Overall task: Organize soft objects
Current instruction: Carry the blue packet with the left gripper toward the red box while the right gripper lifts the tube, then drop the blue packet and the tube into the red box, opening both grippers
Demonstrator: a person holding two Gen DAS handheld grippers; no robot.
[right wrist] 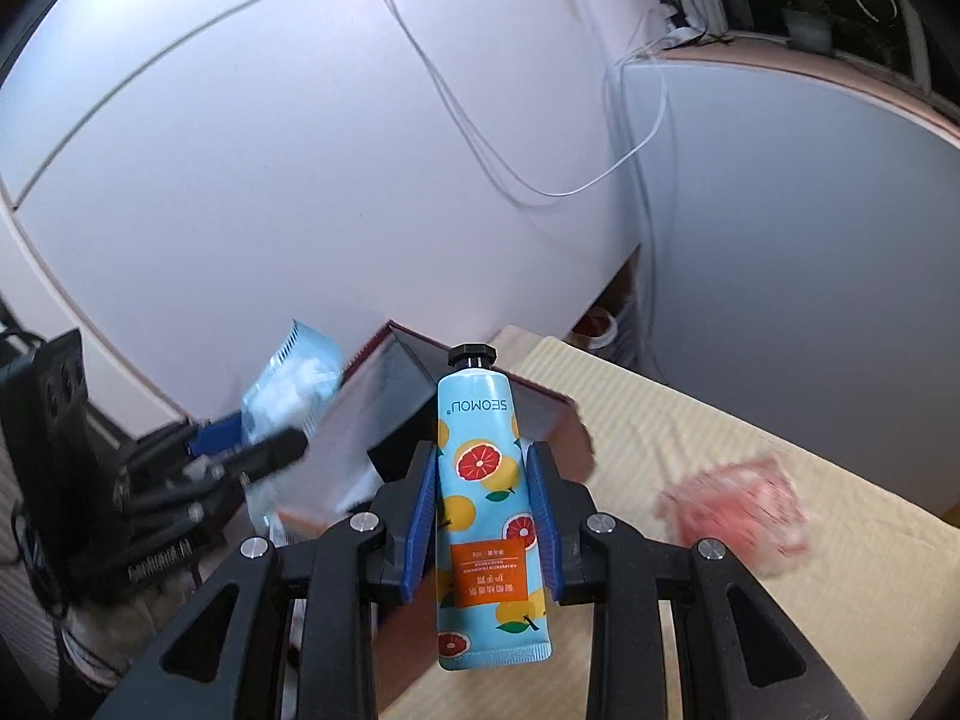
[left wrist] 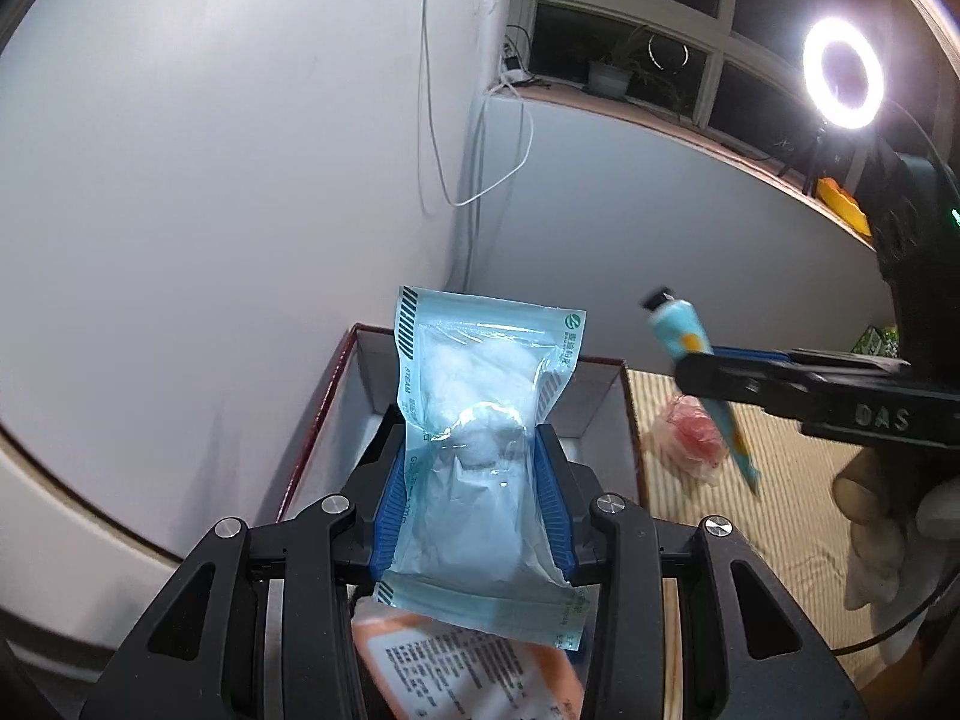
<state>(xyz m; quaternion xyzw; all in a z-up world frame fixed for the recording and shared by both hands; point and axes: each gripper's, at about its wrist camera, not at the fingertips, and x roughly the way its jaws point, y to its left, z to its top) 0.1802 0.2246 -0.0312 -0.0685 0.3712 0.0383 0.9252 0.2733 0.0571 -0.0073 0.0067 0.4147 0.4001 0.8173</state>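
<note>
Two grippers are each holding one soft item above a table covered in a pale striped cloth (right wrist: 750, 420). The left gripper (left wrist: 474, 498) is closed on a clear blue pouch (left wrist: 480, 420) of white padding, its blue pads pressing the pouch's lower half while the top stands free above an open box (left wrist: 600, 384) with dark red edges that sits against a white wall. The right gripper (right wrist: 483, 516) is clamped around the middle of a light blue tube (right wrist: 483, 480) printed with orange and grapefruit slices, black cap pointing up and away, held near the box's right side. The pouch is slick and puffy, so it could slide out of the pads or buckle and catch on the box rim as it goes in. The tube is narrow and smooth, so it could pivot or slip if the squeeze eases. Both grippers are near the same box opening, so they could bump each other if both go in together. A crumpled pink packet (right wrist: 735, 516) lies on the cloth to the right, apart from the box and not yet sorted. An orange and white packet (left wrist: 468, 672) lies under the left gripper. A ring light (left wrist: 843, 75) glows by a dark window.
</note>
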